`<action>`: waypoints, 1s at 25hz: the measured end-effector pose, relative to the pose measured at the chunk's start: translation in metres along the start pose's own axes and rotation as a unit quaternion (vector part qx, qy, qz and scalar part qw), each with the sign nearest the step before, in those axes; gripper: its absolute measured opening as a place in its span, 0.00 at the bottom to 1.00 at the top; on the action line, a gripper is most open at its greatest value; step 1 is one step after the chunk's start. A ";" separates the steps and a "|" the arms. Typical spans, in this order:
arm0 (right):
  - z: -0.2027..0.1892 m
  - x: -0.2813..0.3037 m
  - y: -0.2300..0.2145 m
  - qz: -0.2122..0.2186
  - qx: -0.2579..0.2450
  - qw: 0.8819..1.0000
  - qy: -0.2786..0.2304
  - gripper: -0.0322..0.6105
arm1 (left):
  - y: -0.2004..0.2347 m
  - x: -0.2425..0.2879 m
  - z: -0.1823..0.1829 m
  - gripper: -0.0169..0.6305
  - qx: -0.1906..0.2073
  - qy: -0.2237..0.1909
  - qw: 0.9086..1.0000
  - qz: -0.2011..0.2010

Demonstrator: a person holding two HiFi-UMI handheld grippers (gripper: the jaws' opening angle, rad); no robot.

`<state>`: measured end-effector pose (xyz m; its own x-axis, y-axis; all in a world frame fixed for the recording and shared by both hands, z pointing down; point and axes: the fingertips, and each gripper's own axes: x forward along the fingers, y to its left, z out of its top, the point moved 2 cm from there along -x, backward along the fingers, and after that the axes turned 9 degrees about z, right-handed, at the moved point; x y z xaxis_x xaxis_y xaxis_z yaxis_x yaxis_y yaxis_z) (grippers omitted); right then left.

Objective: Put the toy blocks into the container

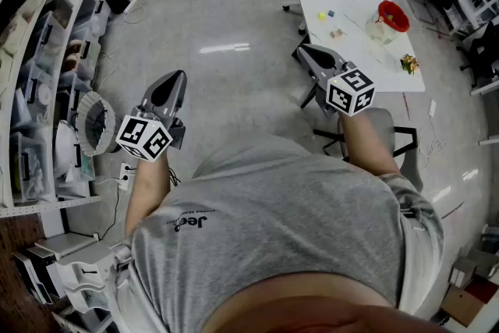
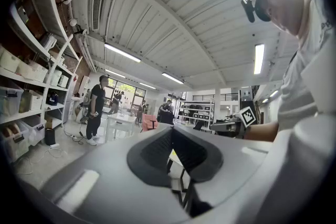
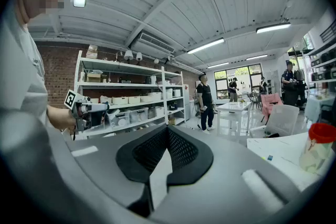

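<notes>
On the far white table [image 1: 355,51], small toy blocks [image 1: 337,33] look light and rigid, best pinched across flat sides; left tool [image 1: 177,77] and right tool [image 1: 305,51] are pressed together, empty.

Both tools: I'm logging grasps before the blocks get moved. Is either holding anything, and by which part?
Nothing is held: the left tool and the right tool are both shut, jaws empty.

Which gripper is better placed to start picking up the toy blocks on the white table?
Right. The right gripper hangs beside the white table bearing the toy blocks and container; the left gripper is over the floor, farther off. Both are shut and empty.
</notes>
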<state>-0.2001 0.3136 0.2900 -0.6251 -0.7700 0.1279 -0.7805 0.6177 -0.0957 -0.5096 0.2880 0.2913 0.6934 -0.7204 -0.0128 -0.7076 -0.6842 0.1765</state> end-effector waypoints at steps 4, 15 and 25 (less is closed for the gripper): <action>0.000 -0.002 -0.008 0.000 -0.002 1.000 -0.001 0.05 | -0.004 0.008 -0.002 0.12 0.002 0.000 1.000 -0.001; -0.001 -0.008 -0.022 0.008 -0.012 1.000 0.004 0.05 | -0.015 0.027 -0.004 0.12 0.004 -0.001 1.000 0.000; -0.001 -0.032 -0.046 0.026 0.000 1.000 -0.005 0.05 | -0.048 0.054 -0.010 0.53 0.000 0.013 1.000 0.001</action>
<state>-0.1440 0.3098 0.2913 -0.6644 -0.7387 0.1140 -0.7474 0.6566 -0.1014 -0.4366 0.2826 0.2917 0.6955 -0.7184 0.0136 -0.7090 -0.6830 0.1757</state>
